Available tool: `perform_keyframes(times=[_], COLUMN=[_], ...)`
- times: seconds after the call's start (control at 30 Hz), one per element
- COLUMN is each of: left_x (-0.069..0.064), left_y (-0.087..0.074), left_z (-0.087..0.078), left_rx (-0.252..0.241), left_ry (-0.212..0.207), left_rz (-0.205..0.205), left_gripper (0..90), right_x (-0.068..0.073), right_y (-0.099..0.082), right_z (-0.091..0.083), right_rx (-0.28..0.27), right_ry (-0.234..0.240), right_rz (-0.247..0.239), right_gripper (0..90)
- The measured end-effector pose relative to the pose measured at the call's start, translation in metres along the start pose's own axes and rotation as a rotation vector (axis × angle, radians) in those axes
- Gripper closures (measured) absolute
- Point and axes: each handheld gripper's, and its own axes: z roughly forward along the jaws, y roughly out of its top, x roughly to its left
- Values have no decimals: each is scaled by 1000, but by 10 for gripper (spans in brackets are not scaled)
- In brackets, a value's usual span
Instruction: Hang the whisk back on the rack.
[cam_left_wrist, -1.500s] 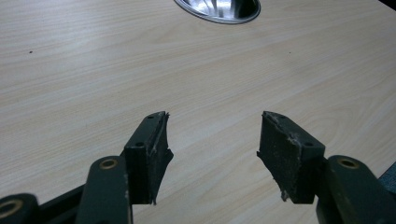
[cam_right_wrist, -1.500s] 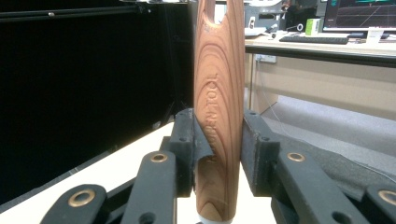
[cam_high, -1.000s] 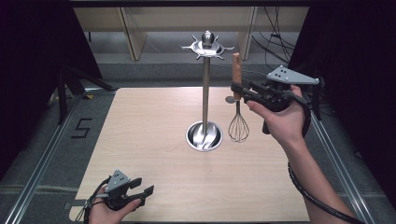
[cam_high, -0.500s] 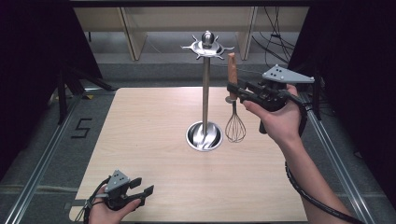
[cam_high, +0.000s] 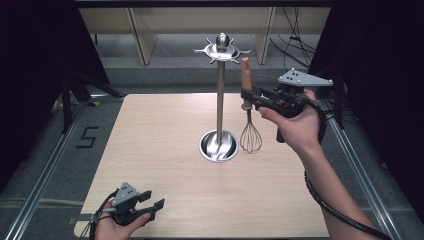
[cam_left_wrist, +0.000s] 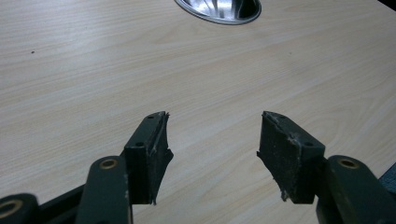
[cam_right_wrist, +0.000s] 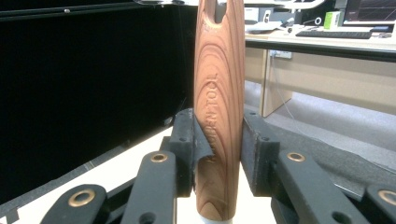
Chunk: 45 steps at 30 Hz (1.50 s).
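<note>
Right gripper (cam_high: 248, 98) fingers clamping upright wooden-handled wire whisk (cam_high: 249, 117), held raised beside tall steel rack (cam_high: 219, 100), left gripper (cam_high: 149, 204) fingers gaping wide, resting low over pale wooden surface (cam_high: 165, 130)

Left gripper (cam_left_wrist: 212, 144) hovering low over a pale wooden table (cam_left_wrist: 93, 70), jaws spread apart

Two black jaws rise from the bottom edge, their worn, frayed pads (cam_left_wrist: 289, 154) facing each other across a wide gap with nothing between them; bare light wood grain shows through the gap and all around; at the top edge lies part of a shiny round metal base (cam_left_wrist: 219, 7), well apart from the jaws.
</note>
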Motion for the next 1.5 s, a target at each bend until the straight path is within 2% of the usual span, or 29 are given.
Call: perform_keyframes(times=[0.03, 0.07, 0.13, 0.2, 0.23, 0.27, 0.33, 0.37, 0.4, 0.43, 0.47, 0.5, 0.6, 0.63, 0.67, 0.7, 0.73, 0.77, 0.83, 0.97, 1.13, 1.17, 1.2, 1.23, 1.27, 1.37, 1.5], left_x=[0, 0, 0, 0, 0, 0, 0, 0, 0, 1, 1, 1, 1, 1, 1, 1, 1, 1, 1, 1, 1, 1, 1, 1, 1, 1, 1], left_y=[0, 0, 0, 0, 0, 0, 0, 0, 0, 0, 0, 0, 0, 0, 0, 0, 0, 0, 0, 0, 0, 0, 0, 0, 0, 0, 0], left_z=[0, 0, 0, 0, -1, -1, -1, -1, -1, -1, -1, -1, -2, -2, -2, -2, -2, -2, -2, -2, -2, -2, -2, -2, -2, -2, -2], left_rx=[-2, -3, -3, -1, 8, 8, 7, 8, 7, 10, 9, 9, 12, 13, 14, 11, 12, 12, 11, 13, 13, 14, 14, 13, 10, 12, 11], left_ry=[0, -4, -2, 0, 8, 8, 8, 8, 8, 7, 7, 6, 2, 1, 4, 5, 2, 3, 3, 5, 5, 5, 5, 4, 5, 3, 0], left_rz=[-6, -2, -3, -2, 3, 3, 2, 2, 2, 6, 6, 6, 8, 11, 7, 3, 8, 8, 6, 3, 5, 5, 5, 4, 3, 4, 5], left_gripper=[413, 413, 413, 413, 413, 413, 413, 413, 413, 413, 413, 413, 413, 413, 413, 413, 413, 413, 413, 413, 413, 413, 413, 413, 413, 413, 413], right_x=[-1, 0, -2, -2, -3, -2, -3, -1, -1, -3, -3, -1, -2, -3, -1, -1, 0, -2, -3, -2, -3, -1, -1, -2, -1, -1, 7], right_y=[0, 0, 1, 2, 2, 2, 4, 4, 4, 6, 6, 7, 8, 9, 9, 9, 10, 10, 10, 11, 11, 11, 11, 10, 9, 9, 9], right_z=[1, 0, 1, 2, 3, 2, 3, 3, 3, 3, 3, 3, 5, 6, 5, 6, 6, 9, 10, 11, 17, 19, 19, 21, 21, 24, 21], right_rx=[-5, 7, 1, 13, -1, 11, 2, 14, 14, 5, 5, 12, 7, 8, 26, 25, 33, 24, 22, 45, 51, 61, 61, 63, 76, 62, 73], right_ry=[9, 11, 6, 15, 9, 8, 18, 20, 20, 21, 21, 23, 25, 26, 30, 33, 39, 40, 36, 50, 48, 51, 51, 47, 41, 31, -32], right_rz=[-6, 12, -2, 13, -5, 10, -9, 23, 23, -8, -8, 13, 5, -18, 11, 1, 14, -5, -12, 22, 6, 30, 30, 12, 25, 8, -73], right_gripper=[697, 697, 698, 698, 698, 698, 699, 699, 699, 699, 699, 699, 700, 700, 701, 701, 701, 701, 701, 701, 701, 702, 702, 702, 701, 697, 596])
